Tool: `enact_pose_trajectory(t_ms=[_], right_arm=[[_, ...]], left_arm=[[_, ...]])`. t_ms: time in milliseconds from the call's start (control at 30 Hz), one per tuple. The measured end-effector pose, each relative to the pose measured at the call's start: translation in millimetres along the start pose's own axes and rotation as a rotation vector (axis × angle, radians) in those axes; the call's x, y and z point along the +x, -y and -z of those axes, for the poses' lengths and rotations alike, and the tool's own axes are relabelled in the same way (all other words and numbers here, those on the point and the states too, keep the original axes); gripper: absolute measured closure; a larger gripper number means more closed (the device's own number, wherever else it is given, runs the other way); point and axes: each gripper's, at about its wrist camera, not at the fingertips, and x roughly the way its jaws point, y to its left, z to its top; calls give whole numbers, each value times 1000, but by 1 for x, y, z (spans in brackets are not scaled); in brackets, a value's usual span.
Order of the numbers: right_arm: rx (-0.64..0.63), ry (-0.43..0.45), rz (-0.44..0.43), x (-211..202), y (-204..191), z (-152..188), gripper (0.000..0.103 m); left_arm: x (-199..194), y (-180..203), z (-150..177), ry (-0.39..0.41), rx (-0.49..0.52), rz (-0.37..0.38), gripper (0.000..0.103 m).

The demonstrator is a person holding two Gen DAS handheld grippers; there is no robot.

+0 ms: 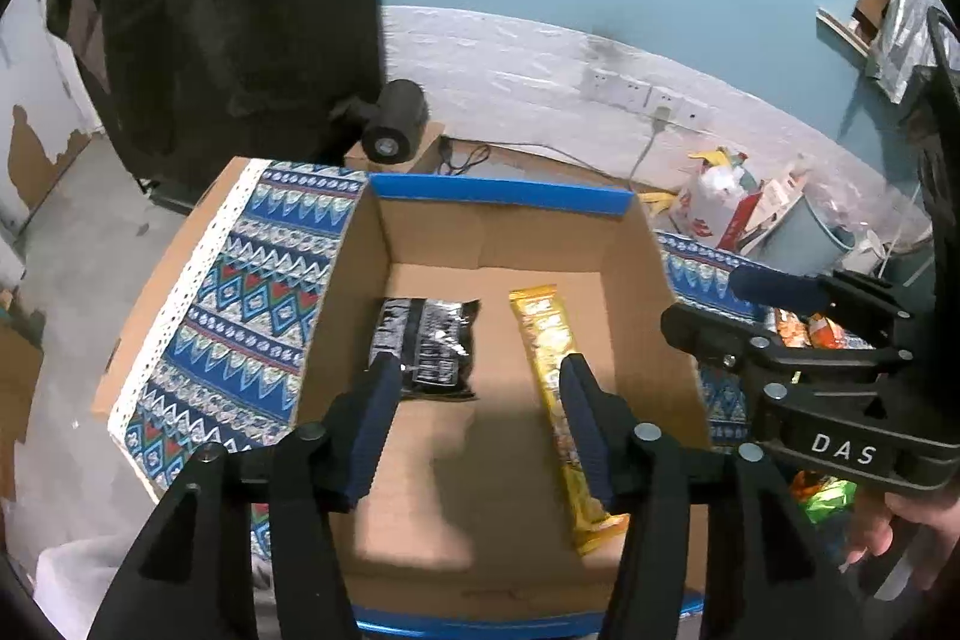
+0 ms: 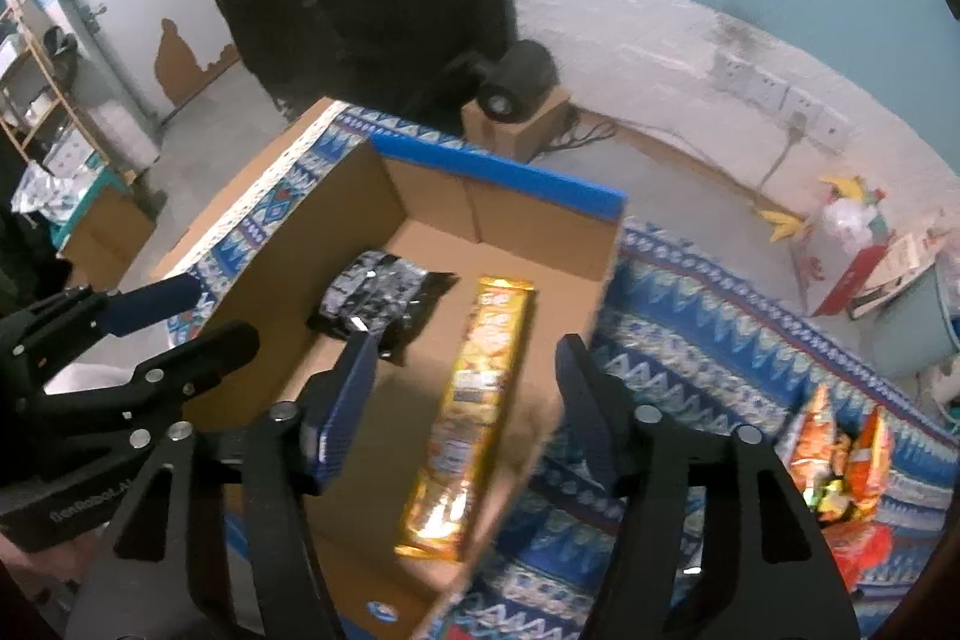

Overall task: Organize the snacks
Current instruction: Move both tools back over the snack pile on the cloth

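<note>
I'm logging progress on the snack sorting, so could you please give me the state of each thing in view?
Cardboard box: open-topped, on the patterned cloth.
Black snack packet: lying flat in the box, left side.
Long yellow snack pack: lying flat in the box, right side.
Orange snack bags: outside the box, on the cloth.
Left gripper: open, empty.
Right gripper: open, empty.

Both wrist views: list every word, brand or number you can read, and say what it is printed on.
"DAS": white letters on the right tool's black body.
"GenRoboLA...", partly cut off and blurred: on the left tool's body.
Black packet, yellow packet, orange bags: print too blurred to read.
</note>
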Motion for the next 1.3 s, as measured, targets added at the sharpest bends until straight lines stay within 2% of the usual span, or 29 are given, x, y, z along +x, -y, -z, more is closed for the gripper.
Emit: enact_pose_trajectory(t_ms=[200, 400, 833, 1300], right_arm=[[-10, 35, 61, -24, 19, 7, 32], [7, 63, 90, -47, 42, 16, 29], [84, 67, 181, -84, 114, 54, 26], [220, 37, 275, -117, 219, 116, 26]], left_arm=[[-3, 24, -3, 13, 37, 29, 33], [-7, 50, -5, 29, 72, 43, 25], [12, 111, -5, -39, 161, 96, 25], [44, 176, 8, -133, 266, 130, 24]])
